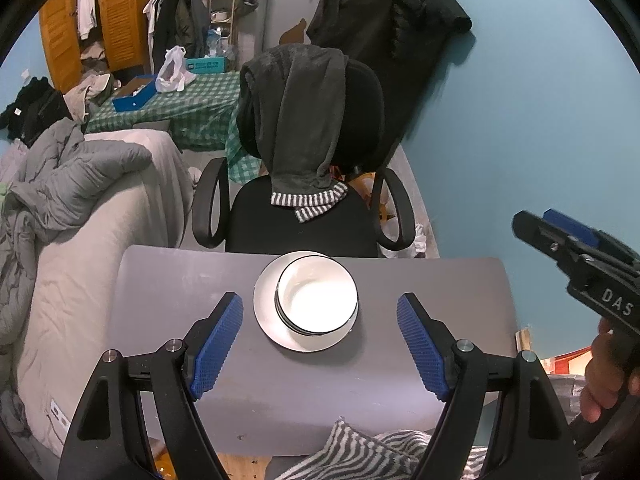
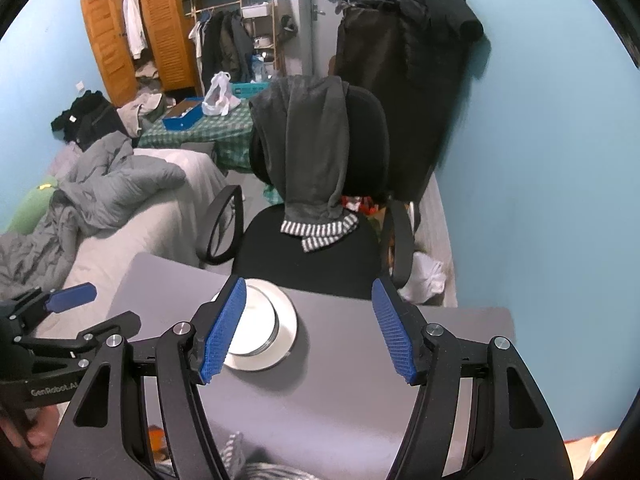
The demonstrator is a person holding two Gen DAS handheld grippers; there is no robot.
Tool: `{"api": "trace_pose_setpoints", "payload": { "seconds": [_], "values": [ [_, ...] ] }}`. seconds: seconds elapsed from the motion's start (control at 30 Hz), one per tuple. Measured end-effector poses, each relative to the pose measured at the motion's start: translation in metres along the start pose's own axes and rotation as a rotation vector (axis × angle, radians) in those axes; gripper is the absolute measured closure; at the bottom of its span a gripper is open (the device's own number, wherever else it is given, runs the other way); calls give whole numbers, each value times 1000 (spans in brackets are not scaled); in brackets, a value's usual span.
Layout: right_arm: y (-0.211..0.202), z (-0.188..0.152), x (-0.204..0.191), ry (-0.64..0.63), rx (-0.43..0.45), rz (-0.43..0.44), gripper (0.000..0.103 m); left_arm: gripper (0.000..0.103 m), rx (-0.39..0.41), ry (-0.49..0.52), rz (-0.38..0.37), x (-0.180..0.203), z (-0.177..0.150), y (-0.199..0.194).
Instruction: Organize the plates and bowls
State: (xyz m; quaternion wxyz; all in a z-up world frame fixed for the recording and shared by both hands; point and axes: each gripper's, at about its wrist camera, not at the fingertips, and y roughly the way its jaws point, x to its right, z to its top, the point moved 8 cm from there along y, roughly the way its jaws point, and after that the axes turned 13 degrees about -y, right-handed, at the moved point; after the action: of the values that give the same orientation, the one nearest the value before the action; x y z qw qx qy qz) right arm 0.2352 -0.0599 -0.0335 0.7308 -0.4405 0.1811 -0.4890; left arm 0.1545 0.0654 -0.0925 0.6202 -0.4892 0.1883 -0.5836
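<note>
While both grippers (image 1: 320,344) (image 2: 308,328) gape wide, bowls (image 1: 316,300) on plate (image 1: 272,328), near table (image 1: 180,300) far edge.

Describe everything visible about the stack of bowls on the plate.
The stack of bowls is glossy white, ceramic-looking, with thin dark rims. Several edges show at its left side, so bowls are nested upright; the exact count is unclear. The top bowl looks empty. The stack sits on a white plate, slightly toward the far side, on the grey table in front of the office chair. Neither gripper touches it.
</note>
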Motion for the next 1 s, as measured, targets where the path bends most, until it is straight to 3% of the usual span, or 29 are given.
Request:
{"api": "trace_pose_setpoints", "payload": {
  "seconds": [1.0],
  "values": [
    [3, -10, -13, 0, -52, 69, 39, 22, -24, -14, -18, 5, -5, -7]
  ]
}}
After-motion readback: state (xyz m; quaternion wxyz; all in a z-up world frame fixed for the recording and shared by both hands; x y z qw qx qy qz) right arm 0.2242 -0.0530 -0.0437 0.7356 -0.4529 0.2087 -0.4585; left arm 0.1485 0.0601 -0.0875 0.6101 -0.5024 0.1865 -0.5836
